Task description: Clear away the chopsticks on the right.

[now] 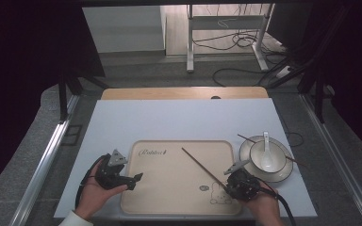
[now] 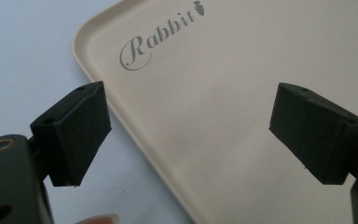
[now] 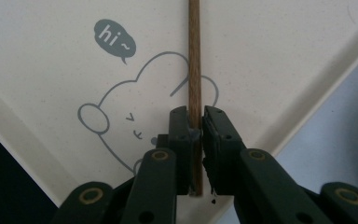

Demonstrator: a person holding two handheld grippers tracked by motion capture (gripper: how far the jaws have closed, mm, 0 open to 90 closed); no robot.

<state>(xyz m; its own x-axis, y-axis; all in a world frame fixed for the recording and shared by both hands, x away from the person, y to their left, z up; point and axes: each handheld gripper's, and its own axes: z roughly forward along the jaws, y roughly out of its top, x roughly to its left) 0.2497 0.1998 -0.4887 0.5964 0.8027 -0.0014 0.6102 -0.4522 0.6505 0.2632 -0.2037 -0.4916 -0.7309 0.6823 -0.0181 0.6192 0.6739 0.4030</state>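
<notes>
A beige tray with a rabbit drawing and the word "Rabbit" lies at the front middle of the white table. My right gripper is shut on one end of a brown chopstick, which slants up and left over the tray. The right gripper view has the chopstick clamped between the jaws over the rabbit drawing. My left gripper stands open at the tray's left edge. In the left gripper view its jaws are wide apart over the tray, with nothing between them.
To the right of the tray, a white bowl sits on a plate and holds a white spoon. A second chopstick lies across them. The table's wooden far edge and floor cables are beyond.
</notes>
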